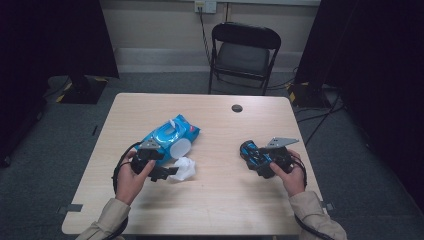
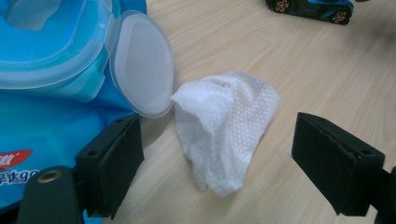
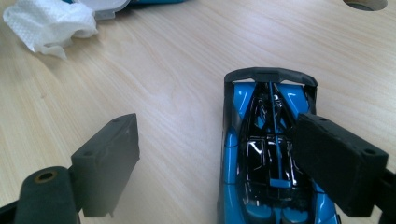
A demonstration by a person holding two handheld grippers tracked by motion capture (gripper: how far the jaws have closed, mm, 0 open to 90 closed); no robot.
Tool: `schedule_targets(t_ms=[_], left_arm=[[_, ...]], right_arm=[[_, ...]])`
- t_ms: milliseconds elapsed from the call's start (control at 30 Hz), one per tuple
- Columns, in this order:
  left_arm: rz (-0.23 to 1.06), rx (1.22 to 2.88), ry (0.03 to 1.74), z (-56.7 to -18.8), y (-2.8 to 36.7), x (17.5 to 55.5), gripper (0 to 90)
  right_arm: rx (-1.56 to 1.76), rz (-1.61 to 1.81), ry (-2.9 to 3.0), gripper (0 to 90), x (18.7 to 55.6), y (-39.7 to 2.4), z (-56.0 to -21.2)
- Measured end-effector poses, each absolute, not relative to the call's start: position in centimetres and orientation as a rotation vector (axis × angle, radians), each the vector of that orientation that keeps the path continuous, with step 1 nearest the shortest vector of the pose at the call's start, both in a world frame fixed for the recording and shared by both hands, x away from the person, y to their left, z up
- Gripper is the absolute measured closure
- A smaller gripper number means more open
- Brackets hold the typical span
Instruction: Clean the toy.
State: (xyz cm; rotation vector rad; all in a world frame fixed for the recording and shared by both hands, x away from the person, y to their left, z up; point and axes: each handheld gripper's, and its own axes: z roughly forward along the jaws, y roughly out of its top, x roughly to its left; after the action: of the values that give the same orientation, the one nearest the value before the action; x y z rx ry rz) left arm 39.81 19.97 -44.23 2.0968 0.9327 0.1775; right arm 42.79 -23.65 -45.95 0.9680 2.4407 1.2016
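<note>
We are working at the pick-up step: the left tool (image 2: 219, 154) is sitting low over the counter (image 1: 220, 200) with its jaws wide, and the wipe (image 2: 224, 126) is lying crumpled between them, untouched by either pad. In the high view the wipe (image 1: 182, 169) is sitting left of centre, just below the open pack (image 1: 167, 135), whose round lid (image 2: 142, 65) is hanging open and nearly touching the wipe at the upper left of the left gripper view.

The right tool (image 3: 215, 163) is also standing wide — the car (image 3: 266, 154) is lying partly between its jaws, hard by the right-hand one, though we cannot tell whether that pad is touching it. In the high view the car (image 1: 252, 154) is resting right of centre, well apart from the wipe.

Next, we judge, the left tool is needing to close on the wipe, keeping its left jaw clear of the lid so the pack is not dragged along.

Room is plentiful — the middle of the counter between wipe and car is lying bare, and so is the lower strip. The counter's right edge is running near the right hand (image 1: 290, 172), and a grommet hole (image 1: 237, 108) is sitting up toward the far edge.
</note>
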Motion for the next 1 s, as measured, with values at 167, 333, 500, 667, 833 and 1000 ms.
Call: schedule_targets(t_ms=[167,333,500,667,833,1000], left_arm=[[0.168,2.088,0.913,-44.0,20.6,39.3,16.3],[0.175,2.078,0.908,-43.9,21.1,38.9,16.3],[0.166,2.075,0.904,-44.2,21.5,38.6,16.3],[0.167,2.075,0.902,-44.4,22.2,38.2,16.3],[0.178,2.078,0.906,-44.8,23.2,37.7,16.3],[0.183,2.080,0.892,-45.0,23.8,37.3,16.5]], right_arm=[[0.959,1.212,2.443,14.2,42.1,-23.8,-46.0],[0.952,1.231,2.453,14.2,41.4,-24.2,-45.9],[0.965,1.237,2.444,14.2,41.0,-24.9,-45.9],[0.966,1.238,2.441,14.1,40.6,-25.5,-45.9],[0.973,1.230,2.437,14.2,39.8,-26.4,-45.9],[0.976,1.235,2.442,14.2,39.4,-26.9,-46.4]])
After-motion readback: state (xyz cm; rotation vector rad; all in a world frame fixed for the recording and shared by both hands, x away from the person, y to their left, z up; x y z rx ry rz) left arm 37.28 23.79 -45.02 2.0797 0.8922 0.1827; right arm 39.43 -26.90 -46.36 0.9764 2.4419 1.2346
